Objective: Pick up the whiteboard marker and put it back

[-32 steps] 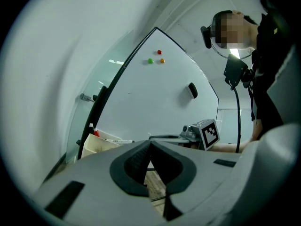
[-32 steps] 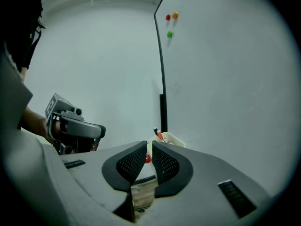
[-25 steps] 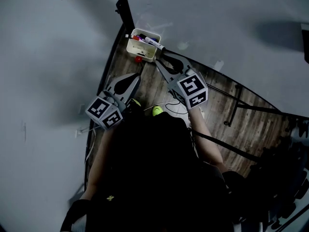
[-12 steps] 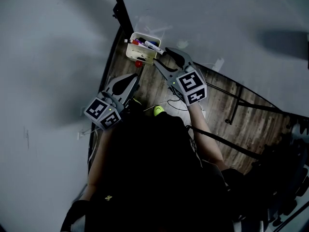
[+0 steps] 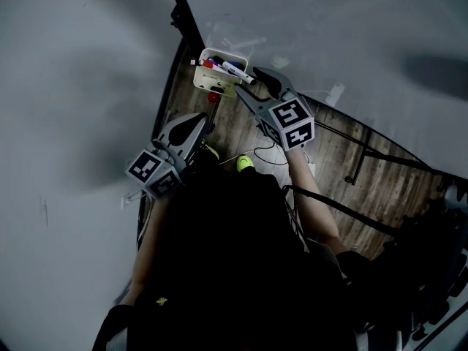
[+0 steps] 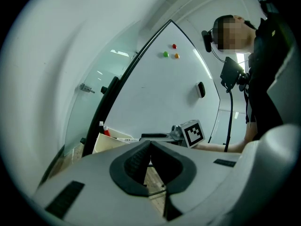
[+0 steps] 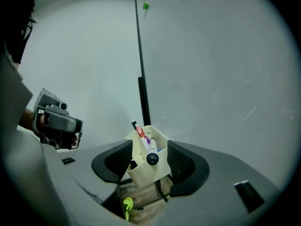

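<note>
A cream marker holder [image 5: 212, 75] [image 7: 149, 172] hangs at the whiteboard's lower edge with several markers in it. One whiteboard marker [image 5: 239, 72] [image 7: 151, 150] lies across its top, black cap end poking out towards me. My right gripper [image 5: 254, 88] [image 7: 149, 158] is open; its jaws have just been opening. The cap lies between the pads [image 7: 123, 157] and touches neither. My left gripper [image 5: 203, 121] [image 6: 150, 145] is held low to the left, shut and empty. The holder [image 6: 110, 142] also shows in its view.
The whiteboard [image 6: 164, 93] stands on a black frame [image 5: 183, 17] over a wooden floor [image 5: 329, 159]. Magnets [image 6: 170, 53] and an eraser [image 6: 201, 89] are stuck on the board. A red thing [image 5: 213, 97] sits under the holder, a yellow-green one [image 5: 241, 163] on the floor.
The right gripper's jaws have spread apart and let go of the marker, which now rests in the holder. The left gripper has stayed where it was.
</note>
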Action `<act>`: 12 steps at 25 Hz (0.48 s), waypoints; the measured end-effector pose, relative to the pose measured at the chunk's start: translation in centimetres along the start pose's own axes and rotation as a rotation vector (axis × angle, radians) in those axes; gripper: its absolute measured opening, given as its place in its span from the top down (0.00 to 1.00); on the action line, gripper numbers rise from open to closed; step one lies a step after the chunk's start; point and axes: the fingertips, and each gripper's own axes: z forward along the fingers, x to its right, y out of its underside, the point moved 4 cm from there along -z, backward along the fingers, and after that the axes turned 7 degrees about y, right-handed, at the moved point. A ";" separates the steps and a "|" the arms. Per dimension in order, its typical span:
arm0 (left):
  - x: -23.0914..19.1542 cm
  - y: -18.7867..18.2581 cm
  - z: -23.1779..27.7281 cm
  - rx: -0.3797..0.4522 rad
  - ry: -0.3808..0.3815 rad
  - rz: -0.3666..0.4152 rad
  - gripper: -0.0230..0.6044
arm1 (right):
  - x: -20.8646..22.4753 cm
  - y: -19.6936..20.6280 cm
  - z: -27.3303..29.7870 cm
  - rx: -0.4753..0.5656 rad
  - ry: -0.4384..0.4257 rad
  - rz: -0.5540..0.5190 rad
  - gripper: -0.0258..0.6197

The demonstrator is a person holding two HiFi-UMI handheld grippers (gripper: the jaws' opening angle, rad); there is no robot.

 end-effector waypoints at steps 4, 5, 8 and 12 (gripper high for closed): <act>-0.3 -0.2 -0.2 -0.004 -0.003 -0.004 0.94 | 0.3 0.2 0.5 -0.014 0.002 0.014 0.59; -0.4 -0.2 -0.3 -0.004 -0.005 -0.004 0.94 | 0.4 0.2 0.6 -0.018 0.004 0.015 0.59; -0.6 -0.3 -0.6 -0.005 -0.010 -0.007 0.94 | 0.5 0.4 0.8 -0.030 0.006 0.017 0.62; -0.6 -0.4 -0.9 -0.009 -0.018 -0.010 0.94 | 0.5 0.4 0.9 -0.027 0.009 0.025 0.67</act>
